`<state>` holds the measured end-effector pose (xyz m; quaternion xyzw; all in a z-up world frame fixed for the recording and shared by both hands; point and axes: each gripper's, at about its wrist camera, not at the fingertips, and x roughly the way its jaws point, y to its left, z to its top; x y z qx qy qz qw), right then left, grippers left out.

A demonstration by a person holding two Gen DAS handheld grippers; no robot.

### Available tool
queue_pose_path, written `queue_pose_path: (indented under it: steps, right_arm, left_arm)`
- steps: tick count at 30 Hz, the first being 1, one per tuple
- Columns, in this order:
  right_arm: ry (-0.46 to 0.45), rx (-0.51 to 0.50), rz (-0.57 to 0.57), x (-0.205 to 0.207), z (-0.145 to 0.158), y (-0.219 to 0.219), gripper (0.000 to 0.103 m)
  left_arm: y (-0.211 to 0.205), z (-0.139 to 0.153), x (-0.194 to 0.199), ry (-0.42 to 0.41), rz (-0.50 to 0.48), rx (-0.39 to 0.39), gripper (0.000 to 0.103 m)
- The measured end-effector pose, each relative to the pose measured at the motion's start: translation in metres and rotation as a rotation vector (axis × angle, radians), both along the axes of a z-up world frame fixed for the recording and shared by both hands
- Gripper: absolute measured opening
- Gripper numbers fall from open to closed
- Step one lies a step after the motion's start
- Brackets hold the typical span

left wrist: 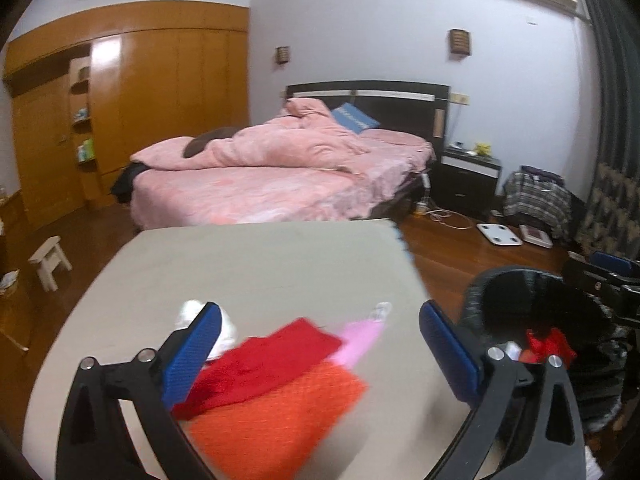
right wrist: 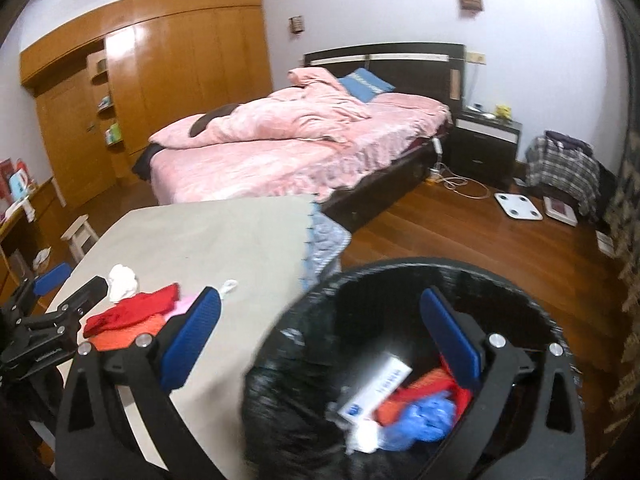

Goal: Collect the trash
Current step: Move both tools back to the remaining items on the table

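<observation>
My left gripper [left wrist: 320, 316] is open over the beige table [left wrist: 248, 264] with nothing between its blue pads. Under and ahead of it lie a red cloth-like piece [left wrist: 268, 364], an orange piece [left wrist: 280, 420], a pink wrapper [left wrist: 360, 340] and a crumpled white tissue [left wrist: 186, 312]. My right gripper [right wrist: 319, 302] is open above the black-lined trash bin [right wrist: 400, 276] beside the table. The bin holds a blurred white box [right wrist: 376, 388], a blue crumpled piece [right wrist: 424, 420] and red scraps [right wrist: 400, 396]. The left gripper [right wrist: 70, 284] also shows at the right wrist view's left edge.
A small white scrap [right wrist: 229, 286] lies near the table's right edge. Beyond the table stands a bed with pink bedding [left wrist: 280, 176]. A small white stool [left wrist: 50, 260] is on the wooden floor at left. A white scale [right wrist: 518, 206] and a plaid bag [right wrist: 564, 172] are at far right.
</observation>
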<state>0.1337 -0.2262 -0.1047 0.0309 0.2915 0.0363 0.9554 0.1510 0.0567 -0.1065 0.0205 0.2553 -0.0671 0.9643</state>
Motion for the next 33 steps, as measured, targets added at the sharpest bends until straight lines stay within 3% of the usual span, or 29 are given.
queue_pose_path:
  steps: [14, 25, 27, 29, 33]
  right_arm:
    - [0.015, -0.027, 0.113, 0.034, -0.023, 0.084, 0.097]
    - [0.083, -0.045, 0.161, 0.06, -0.055, 0.125, 0.097]
    - [0.093, -0.052, 0.17, 0.065, -0.06, 0.132, 0.093]
    - [0.118, -0.052, 0.18, 0.074, -0.068, 0.139, 0.082]
    - [0.186, -0.065, 0.168, 0.092, -0.086, 0.147, 0.071]
  left_arm:
    - [0.086, -0.024, 0.007, 0.035, 0.166, 0.031, 0.097]
    - [0.115, -0.041, 0.018, 0.054, 0.218, 0.034, 0.097]
    - [0.116, -0.043, 0.02, 0.057, 0.219, 0.029, 0.097]
    - [0.118, -0.045, 0.022, 0.06, 0.219, 0.027, 0.097]
    - [0.12, -0.048, 0.025, 0.064, 0.217, 0.024, 0.097]
